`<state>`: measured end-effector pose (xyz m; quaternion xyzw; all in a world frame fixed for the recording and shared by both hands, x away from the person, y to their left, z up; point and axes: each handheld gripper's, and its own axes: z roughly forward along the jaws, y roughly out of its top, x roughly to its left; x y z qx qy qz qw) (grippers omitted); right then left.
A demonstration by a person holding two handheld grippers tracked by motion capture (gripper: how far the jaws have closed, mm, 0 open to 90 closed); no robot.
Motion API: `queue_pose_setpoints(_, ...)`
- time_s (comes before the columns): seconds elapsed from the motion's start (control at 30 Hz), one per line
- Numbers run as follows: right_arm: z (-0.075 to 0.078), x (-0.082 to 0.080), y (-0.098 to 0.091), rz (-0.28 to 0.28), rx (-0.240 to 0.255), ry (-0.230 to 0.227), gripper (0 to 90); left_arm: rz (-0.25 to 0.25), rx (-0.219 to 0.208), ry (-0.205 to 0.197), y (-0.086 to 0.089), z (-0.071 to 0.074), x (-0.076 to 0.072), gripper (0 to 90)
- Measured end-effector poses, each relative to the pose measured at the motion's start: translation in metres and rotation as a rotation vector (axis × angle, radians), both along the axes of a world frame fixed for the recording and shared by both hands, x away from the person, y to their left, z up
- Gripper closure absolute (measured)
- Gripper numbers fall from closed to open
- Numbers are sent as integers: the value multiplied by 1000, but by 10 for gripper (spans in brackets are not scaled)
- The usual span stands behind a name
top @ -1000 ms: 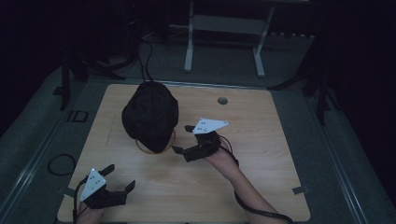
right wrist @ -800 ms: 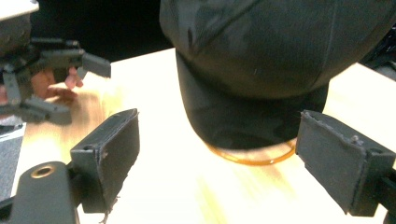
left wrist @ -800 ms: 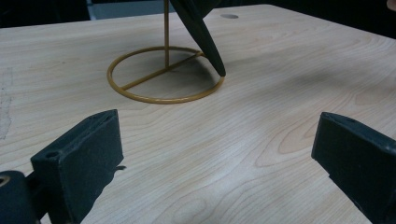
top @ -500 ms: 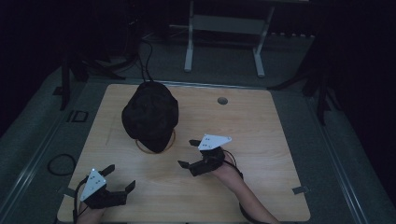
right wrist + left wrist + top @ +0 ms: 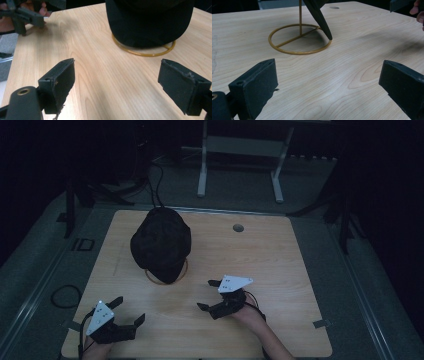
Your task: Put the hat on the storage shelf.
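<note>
A black cap (image 5: pixel 161 244) sits on a gold wire stand whose ring base (image 5: pixel 183 272) rests on the wooden table (image 5: pixel 280 255). The left gripper view shows the ring base (image 5: pixel 299 40) and the cap's brim tip (image 5: pixel 322 21). In the right gripper view the cap (image 5: pixel 150 21) hangs over the ring (image 5: pixel 145 52). My left gripper (image 5: pixel 127 311) is open near the front left edge, holding nothing. My right gripper (image 5: pixel 209 295) is open at the front middle, empty, to the right of and nearer than the cap.
A round cable hole (image 5: pixel 238 227) lies in the table's far right part. Behind the table stands a white metal frame (image 5: pixel 240 165) on the floor. A cable loop (image 5: pixel 65 296) lies on the floor at left.
My right gripper has drawn back from the cap toward the table's front, moving nearer and slightly right. The left gripper has stayed put.
</note>
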<state>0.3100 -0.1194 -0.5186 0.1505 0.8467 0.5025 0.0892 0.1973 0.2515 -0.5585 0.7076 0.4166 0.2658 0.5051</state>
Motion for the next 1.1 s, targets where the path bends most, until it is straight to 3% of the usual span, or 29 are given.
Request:
queue_pose_setpoints(0.57, -20, -10, -30, -13, -35, -1, 139, -3, -2, 11, -1, -1, 1, 23)
queue_pose_setpoints(1.1, -28, -14, -63, -71, -36, 6, 139, 0, -5, 14, 0, -2, 1, 24)
